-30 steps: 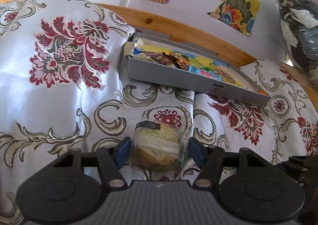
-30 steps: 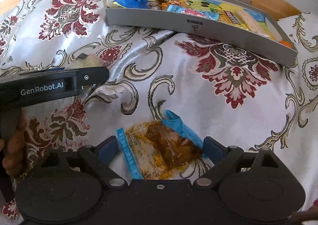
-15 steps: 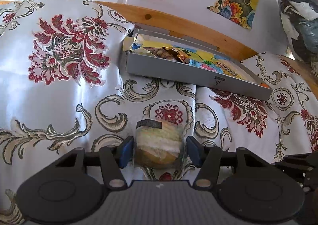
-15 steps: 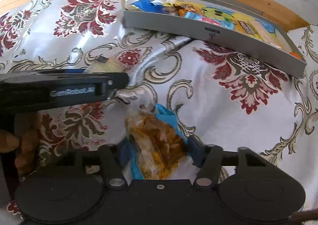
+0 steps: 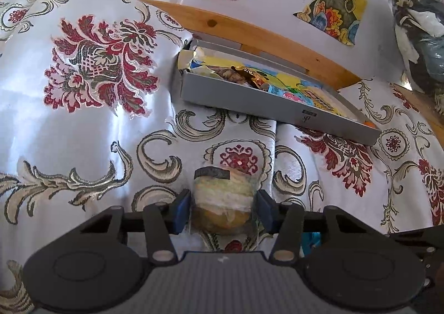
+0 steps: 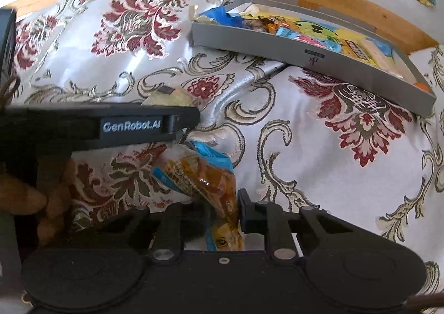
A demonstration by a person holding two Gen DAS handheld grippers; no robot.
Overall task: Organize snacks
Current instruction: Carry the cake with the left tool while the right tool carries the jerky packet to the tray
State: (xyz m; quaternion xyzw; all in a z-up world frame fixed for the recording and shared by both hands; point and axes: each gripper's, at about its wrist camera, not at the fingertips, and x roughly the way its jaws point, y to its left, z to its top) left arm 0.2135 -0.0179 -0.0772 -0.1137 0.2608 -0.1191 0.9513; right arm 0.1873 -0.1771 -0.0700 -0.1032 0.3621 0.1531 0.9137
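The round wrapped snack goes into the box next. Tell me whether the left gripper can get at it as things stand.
Probably yes. The left gripper is open with a finger on each side of the round wrapped snack, which lies on the cloth with nothing between them. The right gripper, shut on an orange packet, sits off to the side.

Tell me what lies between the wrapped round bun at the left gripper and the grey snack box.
Only bare patterned cloth between the bun and box, per the left wrist view.

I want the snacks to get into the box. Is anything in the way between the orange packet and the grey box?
Nothing visible blocks it. Between the crinkly orange snack packet, pinched in the right gripper, and the shallow grey cardboard box lies only bare flowered satin cloth. The left gripper sits off to the side.
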